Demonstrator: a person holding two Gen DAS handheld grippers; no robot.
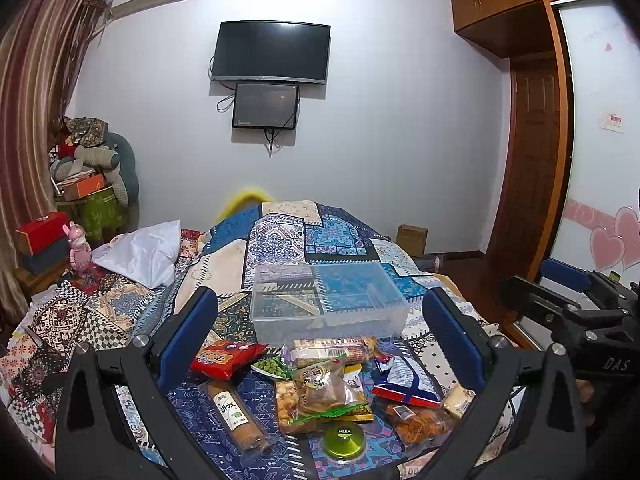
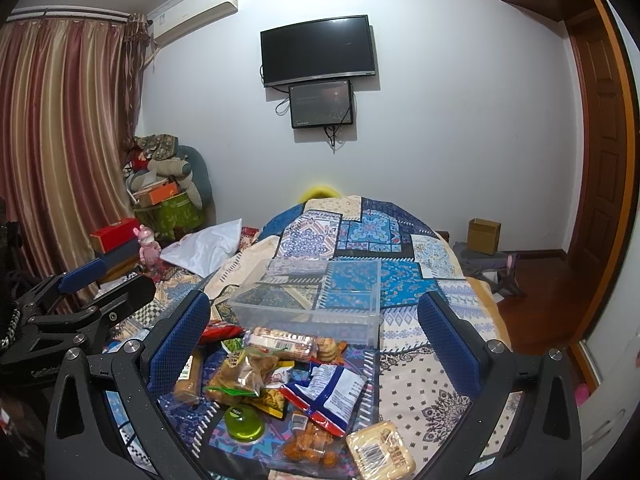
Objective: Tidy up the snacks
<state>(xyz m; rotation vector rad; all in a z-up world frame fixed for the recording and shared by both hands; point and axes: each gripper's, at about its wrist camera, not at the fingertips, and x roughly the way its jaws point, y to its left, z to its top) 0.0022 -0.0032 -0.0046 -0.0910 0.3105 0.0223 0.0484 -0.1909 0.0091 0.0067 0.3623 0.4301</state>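
A pile of snacks lies on the patchwork bedspread in front of an empty clear plastic box [image 1: 328, 300] [image 2: 312, 300]. It includes a red packet [image 1: 226, 358], a brown biscuit tube [image 1: 238, 416], a long biscuit roll [image 1: 332, 350] [image 2: 280, 342], a blue-white bag [image 1: 406, 380] [image 2: 332, 394], a green round tin [image 1: 345, 438] [image 2: 243, 422] and a pale cake packet [image 2: 380, 450]. My left gripper [image 1: 320, 336] is open and empty above the pile. My right gripper [image 2: 316, 340] is open and empty, to the right of the left one.
The bed [image 2: 420, 380] fills the foreground; a white pillow [image 1: 144, 252] lies at its left. Boxes and a pink toy [image 1: 78, 248] stand on the left. A wardrobe and a door [image 1: 532, 168] are on the right. A TV [image 1: 272, 52] hangs on the far wall.
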